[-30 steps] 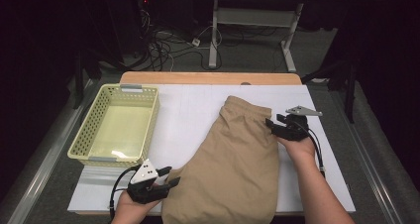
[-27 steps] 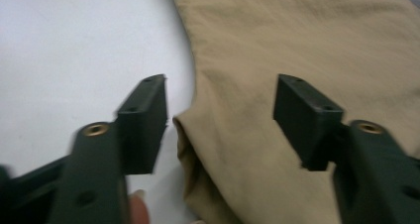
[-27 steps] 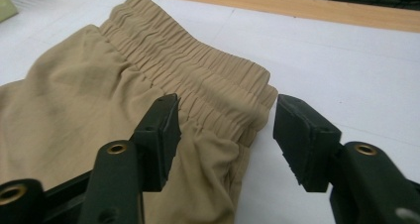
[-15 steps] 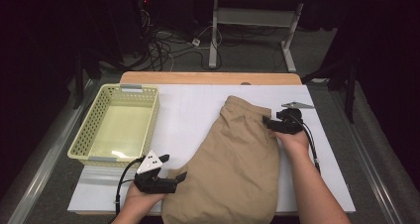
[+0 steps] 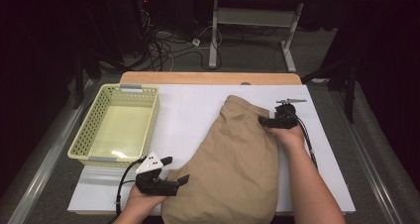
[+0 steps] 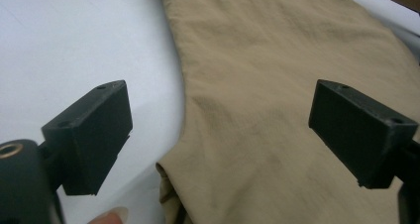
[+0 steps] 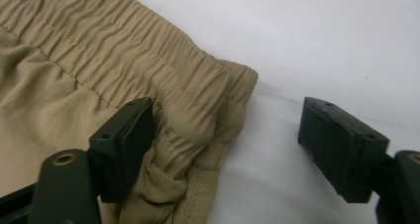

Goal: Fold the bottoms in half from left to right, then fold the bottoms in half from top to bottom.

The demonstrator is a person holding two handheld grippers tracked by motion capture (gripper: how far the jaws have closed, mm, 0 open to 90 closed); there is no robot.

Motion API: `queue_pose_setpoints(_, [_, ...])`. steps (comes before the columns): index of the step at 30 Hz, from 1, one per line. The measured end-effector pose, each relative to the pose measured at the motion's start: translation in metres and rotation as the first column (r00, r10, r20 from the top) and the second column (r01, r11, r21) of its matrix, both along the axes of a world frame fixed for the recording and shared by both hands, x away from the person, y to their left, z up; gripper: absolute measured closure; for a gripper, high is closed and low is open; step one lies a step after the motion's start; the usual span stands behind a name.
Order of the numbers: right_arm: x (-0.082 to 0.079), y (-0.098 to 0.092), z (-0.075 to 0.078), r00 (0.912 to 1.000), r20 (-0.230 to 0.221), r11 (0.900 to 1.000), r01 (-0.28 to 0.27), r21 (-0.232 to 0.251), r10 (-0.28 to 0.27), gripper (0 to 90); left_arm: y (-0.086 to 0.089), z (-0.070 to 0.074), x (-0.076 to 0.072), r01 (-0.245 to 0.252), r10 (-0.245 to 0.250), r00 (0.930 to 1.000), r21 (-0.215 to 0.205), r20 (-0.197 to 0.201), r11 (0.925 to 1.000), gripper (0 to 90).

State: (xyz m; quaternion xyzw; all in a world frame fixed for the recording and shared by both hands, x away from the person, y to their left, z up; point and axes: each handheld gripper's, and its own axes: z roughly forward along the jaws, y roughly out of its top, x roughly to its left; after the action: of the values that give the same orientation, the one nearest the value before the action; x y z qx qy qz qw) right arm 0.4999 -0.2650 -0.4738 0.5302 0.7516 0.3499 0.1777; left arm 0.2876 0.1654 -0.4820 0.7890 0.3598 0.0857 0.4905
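Khaki fabric shorts (image 5: 233, 164) are laid flat on the white surface (image 5: 193, 110), filling its centre and running from the near edge at 6 o'clock up toward 1 o'clock, where the elastic waistband (image 7: 148, 60) sits. The shorts' lower left edge is seen in the left gripper view, with white surface at 9 o'clock of it.

Left claw (image 5: 173, 171) is held at about 7 o'clock of the surface, just beside the shorts' near left edge. Its jaws are spread wide, having just been opening; cloth is seen beyond and between them in the left gripper view (image 6: 218, 135), but no pad is pressed on it. A fingertip is visible at the bottom of that view.

Right claw (image 5: 265, 121) is held at about 2 o'clock, at the right end of the waistband. Its jaws are apart, having just been opening. In the right gripper view (image 7: 223, 149) the bunched waistband corner lies against the left jaw; the right jaw stands clear over bare surface, so nothing is clamped.

Yellow mesh basket (image 5: 84, 135) is set at 9 to 10 o'clock on the surface, well apart from the shorts.
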Motion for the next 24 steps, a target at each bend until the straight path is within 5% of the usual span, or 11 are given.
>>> queue_pose_setpoints(9, [0.0001, 0.0080, -0.0018, 0.9989, 0.004, 0.997, -0.046, 0.058, 0.046, 47.5, -0.0003, 0.0002, 0.0017, -0.004, 0.004, 1.0000, 0.004, -0.003, 1.0000, 9.1])
queue_pose_setpoints(16, [-0.0018, 0.0073, -0.0027, 0.9986, 0.000, 0.995, -0.052, 0.088, 0.052, 54.6, -0.0024, 0.0008, 0.0021, -0.001, 0.001, 1.0000, 0.007, -0.002, 1.0000, 9.2])
queue_pose_setpoints(20, [-0.0043, 0.0076, -0.0031, 0.9966, -0.011, 0.990, -0.080, 0.118, 0.082, 68.5, -0.0008, 0.0013, 0.0037, -0.009, 0.009, 1.0000, 0.009, 0.000, 0.9999, 9.2])
queue_pose_setpoints(24, [-0.0078, 0.0091, -0.0024, 0.9955, -0.007, 0.989, -0.093, 0.113, 0.094, 72.4, 0.0003, -0.0009, 0.0060, -0.023, 0.023, 0.9997, 0.028, -0.001, 0.9994, 9.2])
